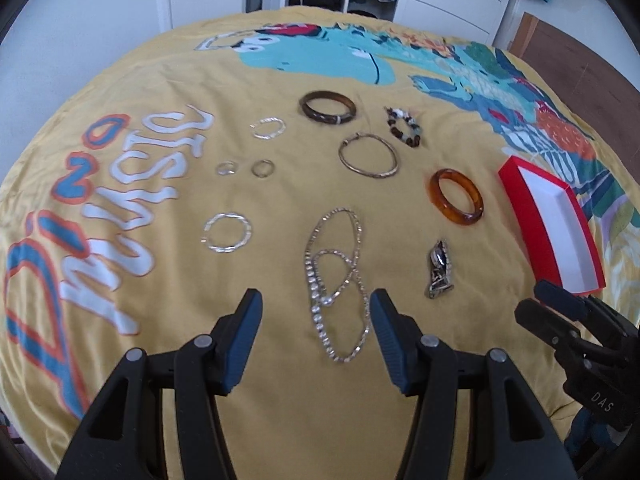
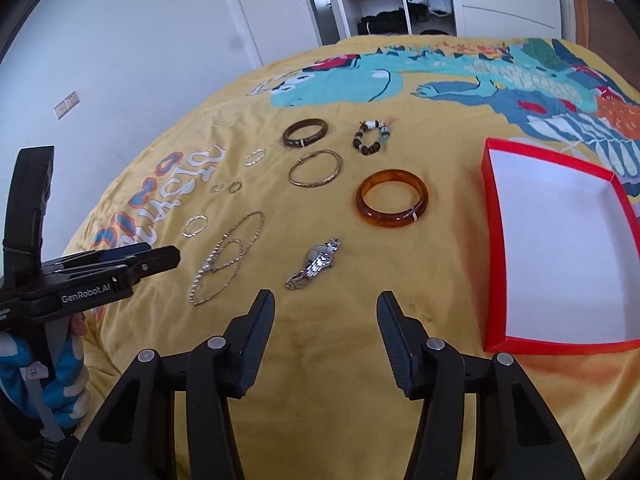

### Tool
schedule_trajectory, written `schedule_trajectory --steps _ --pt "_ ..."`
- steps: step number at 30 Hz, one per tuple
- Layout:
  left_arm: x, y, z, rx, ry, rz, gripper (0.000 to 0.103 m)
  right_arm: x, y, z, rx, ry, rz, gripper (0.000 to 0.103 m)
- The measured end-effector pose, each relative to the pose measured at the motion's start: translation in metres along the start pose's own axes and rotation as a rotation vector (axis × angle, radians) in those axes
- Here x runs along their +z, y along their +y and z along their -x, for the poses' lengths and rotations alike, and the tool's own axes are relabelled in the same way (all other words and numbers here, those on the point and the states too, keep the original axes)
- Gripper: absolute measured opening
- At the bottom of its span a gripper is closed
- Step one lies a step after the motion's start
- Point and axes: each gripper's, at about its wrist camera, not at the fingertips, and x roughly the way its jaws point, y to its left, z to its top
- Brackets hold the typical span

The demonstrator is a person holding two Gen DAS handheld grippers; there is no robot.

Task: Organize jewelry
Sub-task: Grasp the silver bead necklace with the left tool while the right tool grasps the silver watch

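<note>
Both claws I am driving hang with jaws spread wide and hold nothing: my left gripper (image 1: 316, 312) straddles the near end of the rhinestone necklace (image 1: 338, 280), while my right gripper (image 2: 326, 312) hovers over bare yellow bedspread (image 2: 320, 400). From the right claw, the silver watch (image 2: 314, 264) lies at 12 o'clock, the amber bangle (image 2: 392, 198) at 1, and the red box (image 2: 486, 240) at 3. Farther out at 11 sit the thin gold bangle (image 2: 316, 168), dark brown bangle (image 2: 305, 132) and beaded bracelet (image 2: 372, 136).

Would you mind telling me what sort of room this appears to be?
Most likely a bedroom: the jewelry lies on a bed's yellow dinosaur-print duvet, with an open wardrobe of shelved and hanging clothes behind it.
</note>
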Motion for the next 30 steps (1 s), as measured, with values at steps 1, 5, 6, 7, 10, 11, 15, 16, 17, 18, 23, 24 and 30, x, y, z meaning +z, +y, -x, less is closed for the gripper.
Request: schedule_trajectory --steps 1,5,6,7,10,11,15,16,17,18,23,24,30 --pt "0.000 -0.003 -0.007 -0.004 0.011 -0.008 0.054 0.002 -0.001 -0.004 0.000 0.003 -0.001 0.052" --pt "0.003 -0.007 -0.032 -0.011 0.042 -0.020 0.054 0.005 -0.006 -0.020 0.011 0.014 -0.005 0.052" --pt "0.004 -0.008 -0.038 -0.011 0.049 -0.025 0.054 0.006 -0.008 -0.025 0.015 0.018 -0.007 0.052" --pt "0.005 -0.009 -0.043 -0.008 0.054 -0.027 0.054 0.007 -0.010 -0.027 0.017 0.020 -0.009 0.052" --pt "0.006 -0.007 -0.059 0.001 0.064 -0.014 0.054 0.009 -0.012 -0.038 0.026 0.031 -0.015 0.052" --pt "0.006 -0.005 -0.061 0.005 0.057 -0.006 0.054 0.010 -0.012 -0.041 0.030 0.035 -0.016 0.052" --pt "0.003 0.004 -0.060 0.011 0.021 0.022 0.045 0.014 -0.008 -0.058 0.064 0.055 -0.026 0.048" --pt "0.003 0.006 -0.060 0.015 0.017 0.029 0.037 0.015 -0.007 -0.063 0.071 0.059 -0.028 0.048" --pt "0.002 0.009 -0.060 0.018 0.013 0.037 0.034 0.015 -0.005 -0.067 0.075 0.060 -0.029 0.047" --pt "0.002 0.013 -0.059 0.019 0.008 0.049 0.027 0.016 -0.003 -0.071 0.081 0.064 -0.031 0.047" --pt "0.002 0.017 -0.061 0.009 -0.006 0.062 0.018 0.023 0.008 -0.089 0.081 0.071 -0.021 0.047" --pt "0.001 0.016 -0.061 0.009 -0.009 0.057 0.017 0.025 0.010 -0.092 0.074 0.071 -0.018 0.047" --pt "0.002 0.016 -0.057 -0.010 -0.022 0.054 0.012 0.028 0.006 -0.097 0.033 0.075 -0.018 0.024"
